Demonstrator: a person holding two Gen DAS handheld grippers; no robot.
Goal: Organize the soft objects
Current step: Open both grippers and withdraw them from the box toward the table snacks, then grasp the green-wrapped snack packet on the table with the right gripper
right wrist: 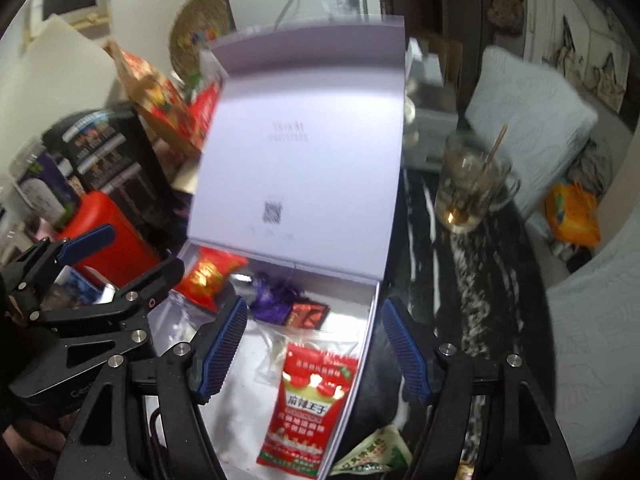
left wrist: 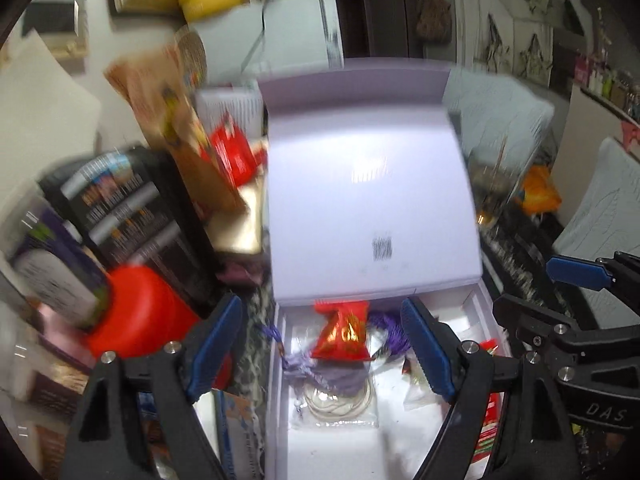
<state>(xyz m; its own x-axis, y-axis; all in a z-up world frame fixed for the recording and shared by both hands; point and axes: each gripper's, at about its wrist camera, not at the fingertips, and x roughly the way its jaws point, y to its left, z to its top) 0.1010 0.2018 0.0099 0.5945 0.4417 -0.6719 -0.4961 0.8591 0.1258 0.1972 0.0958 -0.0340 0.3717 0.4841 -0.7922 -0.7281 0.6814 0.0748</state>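
Observation:
A white box (right wrist: 357, 376) stands on the table with its lid (right wrist: 304, 136) raised. Inside lie a red-and-gold pouch (left wrist: 344, 334), a purple tassel (right wrist: 274, 298), a small dark red packet (right wrist: 308, 316), a red snack packet (right wrist: 312, 404), a lilac knitted piece (left wrist: 340, 376) and a clear bag of rings (left wrist: 340, 404). My left gripper (left wrist: 322, 340) hangs open above the pouch, with nothing between its blue pads. My right gripper (right wrist: 316, 332) is open over the snack packet, apart from it. Each gripper shows at the edge of the other's view.
A green packet (right wrist: 372, 456) lies outside the box on the dark marbled table (right wrist: 480, 300). A glass mug (right wrist: 472, 184) with a stick stands to the right. A red canister (left wrist: 140, 320), black cartons and paper bags crowd the left. Pale cushioned chairs stand to the right.

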